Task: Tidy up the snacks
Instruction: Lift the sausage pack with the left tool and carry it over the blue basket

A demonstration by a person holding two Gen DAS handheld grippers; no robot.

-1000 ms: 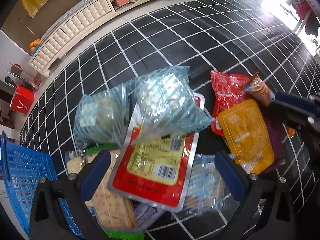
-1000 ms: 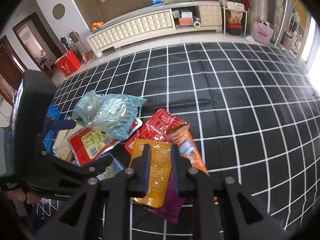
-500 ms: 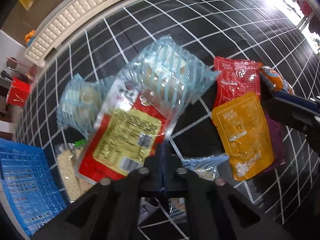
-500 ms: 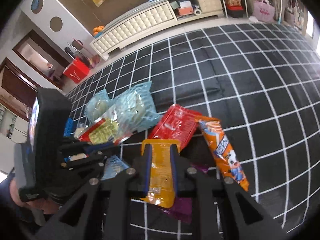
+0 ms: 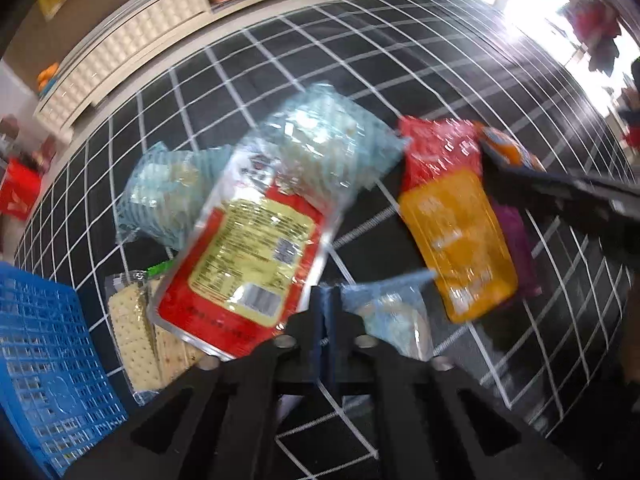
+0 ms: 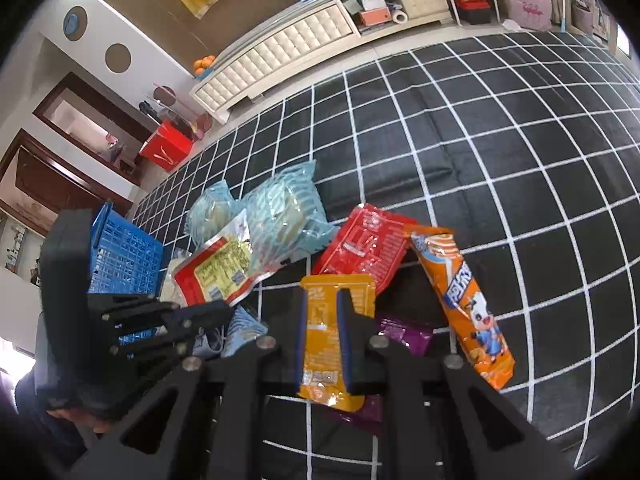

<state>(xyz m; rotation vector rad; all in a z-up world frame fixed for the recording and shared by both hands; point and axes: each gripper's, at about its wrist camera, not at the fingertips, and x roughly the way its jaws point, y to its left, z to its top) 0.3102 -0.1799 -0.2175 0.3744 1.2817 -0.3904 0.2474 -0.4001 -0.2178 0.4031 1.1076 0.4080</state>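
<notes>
On the black grid mat lies a heap of snacks. My left gripper (image 5: pixel 326 294) is shut on the lower edge of a red and silver packet with a yellow label (image 5: pixel 248 248), which tilts up off the pile. My right gripper (image 6: pixel 324 298) is shut on a yellow-orange pouch (image 6: pixel 320 340), its pads on both long sides. In the right wrist view the left gripper (image 6: pixel 196 316) sits under the red packet (image 6: pixel 216 272). A blue basket (image 5: pixel 44 360) stands at the left of the heap.
Two light blue bags (image 5: pixel 332 148) (image 5: pixel 164 192), a cracker pack (image 5: pixel 132 332), a red pouch (image 6: pixel 368 248), a long orange packet (image 6: pixel 460 300) and a purple packet (image 6: pixel 404 332) lie around. A white cabinet (image 6: pixel 288 56) lines the far wall.
My left gripper went from open to shut on the red packet and has lifted it. The right gripper kept its hold on the yellow-orange pouch and rose a little.
</notes>
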